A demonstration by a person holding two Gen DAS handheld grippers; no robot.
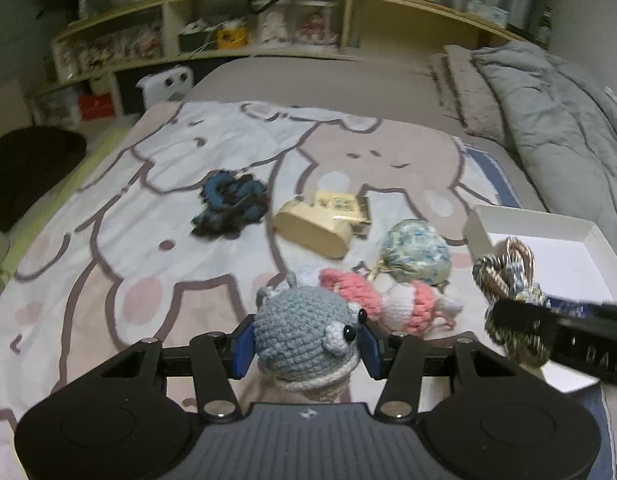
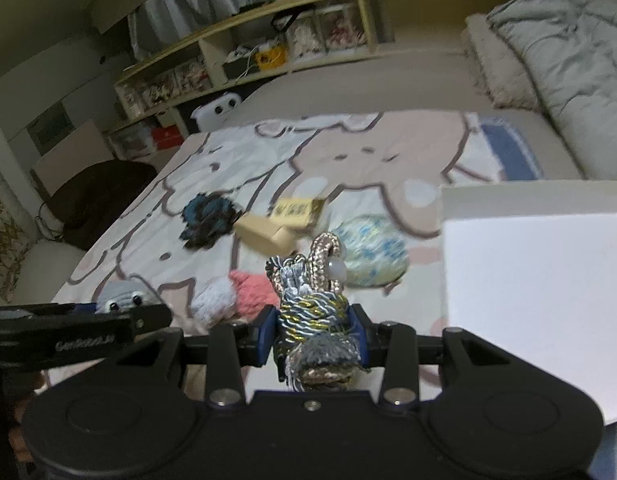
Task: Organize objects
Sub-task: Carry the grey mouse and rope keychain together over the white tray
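Observation:
My left gripper [image 1: 306, 346] is shut on a grey crocheted toy [image 1: 304, 336] with black bead eyes, held just above the bed. My right gripper [image 2: 312, 336] is shut on a braided cord knot with a tassel [image 2: 312, 300]; it also shows in the left wrist view [image 1: 508, 276] at the near edge of the white box [image 1: 564, 264]. On the blanket lie a pink and white knitted toy [image 1: 388, 296], a blue-speckled fabric ball [image 1: 416, 252], a beige oval case with a label card [image 1: 316, 226] and a dark blue yarn piece [image 1: 228, 204].
The cartoon-print blanket [image 1: 148, 200] covers the bed. A grey duvet [image 1: 556, 120] is piled at the right. Shelves with bins [image 1: 268, 28] run behind the bed. A white device [image 1: 166, 84] stands at the bed's far left edge.

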